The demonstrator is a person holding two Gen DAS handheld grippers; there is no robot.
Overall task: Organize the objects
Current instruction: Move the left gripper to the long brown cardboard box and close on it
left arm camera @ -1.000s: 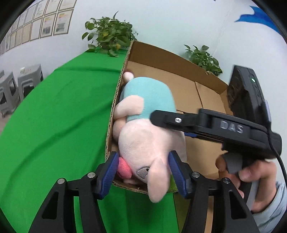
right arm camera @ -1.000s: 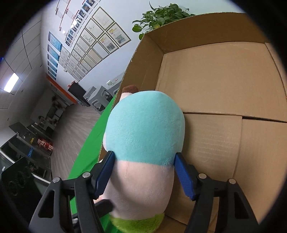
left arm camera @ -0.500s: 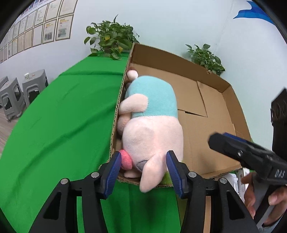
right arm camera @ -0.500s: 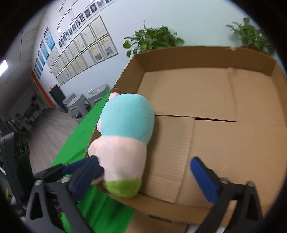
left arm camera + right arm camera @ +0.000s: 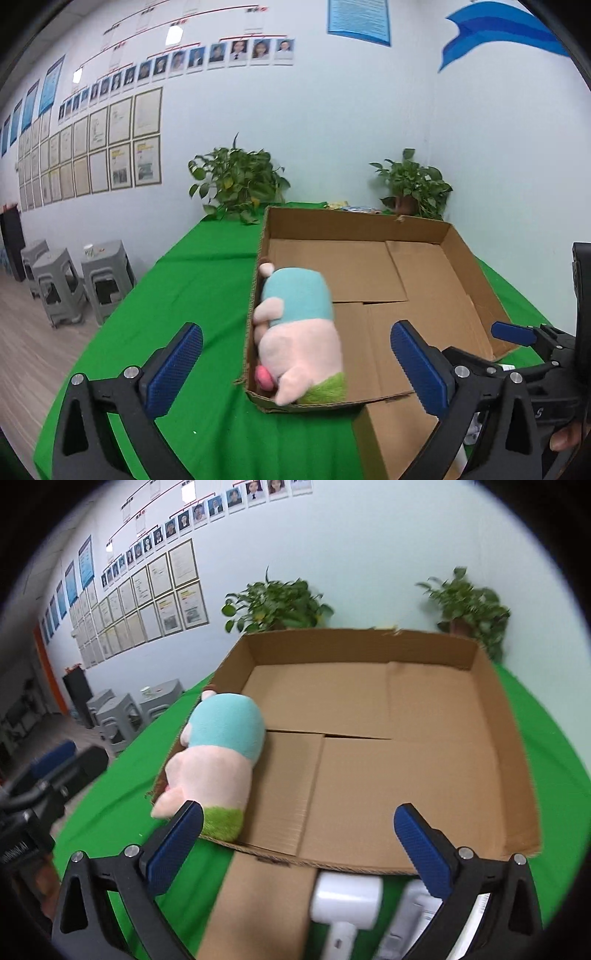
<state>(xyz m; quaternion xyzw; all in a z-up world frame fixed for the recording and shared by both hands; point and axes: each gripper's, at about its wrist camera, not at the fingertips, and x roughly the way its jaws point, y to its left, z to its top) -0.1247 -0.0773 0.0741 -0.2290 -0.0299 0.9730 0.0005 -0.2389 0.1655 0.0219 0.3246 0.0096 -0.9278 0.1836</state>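
A plush pig [image 5: 299,332] in a teal shirt lies inside the shallow cardboard box [image 5: 369,221], against its left wall at the near corner. My left gripper [image 5: 294,326] hangs above and short of the box. Its jaws are opening wide, and the toy lies beyond the pads, untouched. The right wrist view shows the same pig [image 5: 218,753] in the box [image 5: 362,646]. My right gripper [image 5: 299,806] stands open over the box's near edge with nothing between its fingers. Each gripper shows at the edge of the other's view.
The box sits on a green cloth table [image 5: 184,295] with a folded-out flap [image 5: 258,897] at its front. A white hair-dryer-like device [image 5: 345,893] and another white item [image 5: 410,915] lie below the right gripper. Two potted plants [image 5: 236,184] [image 5: 413,188] stand behind. Grey stools [image 5: 74,284] are at the left.
Both grippers let go of the plush pig and drew back and upward. The right opened first, then the left. The pig now lies loose in the box.
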